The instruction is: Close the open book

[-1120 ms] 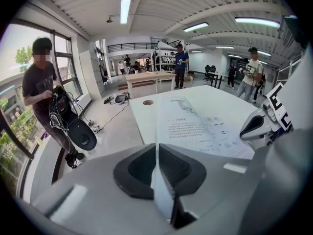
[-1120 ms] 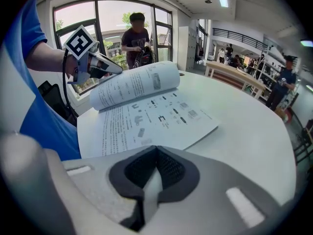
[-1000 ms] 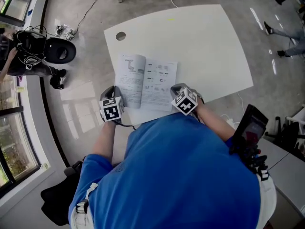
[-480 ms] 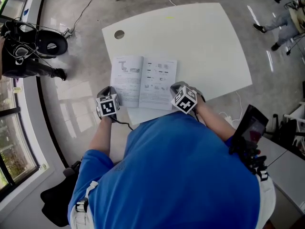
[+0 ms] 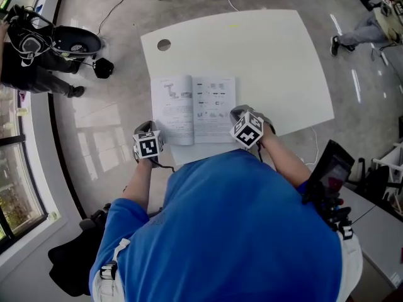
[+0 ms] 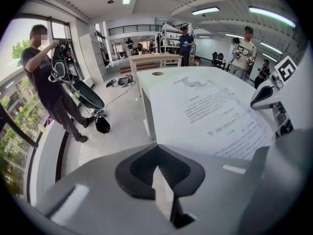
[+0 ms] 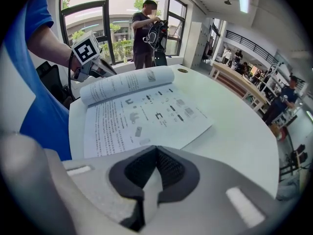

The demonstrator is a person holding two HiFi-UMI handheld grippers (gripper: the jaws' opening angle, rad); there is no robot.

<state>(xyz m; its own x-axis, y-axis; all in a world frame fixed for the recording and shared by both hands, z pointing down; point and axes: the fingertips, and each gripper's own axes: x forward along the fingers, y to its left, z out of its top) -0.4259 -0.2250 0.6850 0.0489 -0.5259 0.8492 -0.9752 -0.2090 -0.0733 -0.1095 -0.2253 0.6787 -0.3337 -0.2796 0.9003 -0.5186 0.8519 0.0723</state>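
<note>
Head view: book (image 5: 193, 109) open (left gripper (image 5: 147, 132) closed)

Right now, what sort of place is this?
Probably an open lab or workshop hall: tall windows on one side, long benches with people at the far end, cables trailing over the bare floor by the white table with the book.

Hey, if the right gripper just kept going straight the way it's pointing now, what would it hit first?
Most likely the open book, on its right-hand page near the closest edge, which lies just beyond the right gripper and its shut jaws. Depth is hard to judge.
</note>
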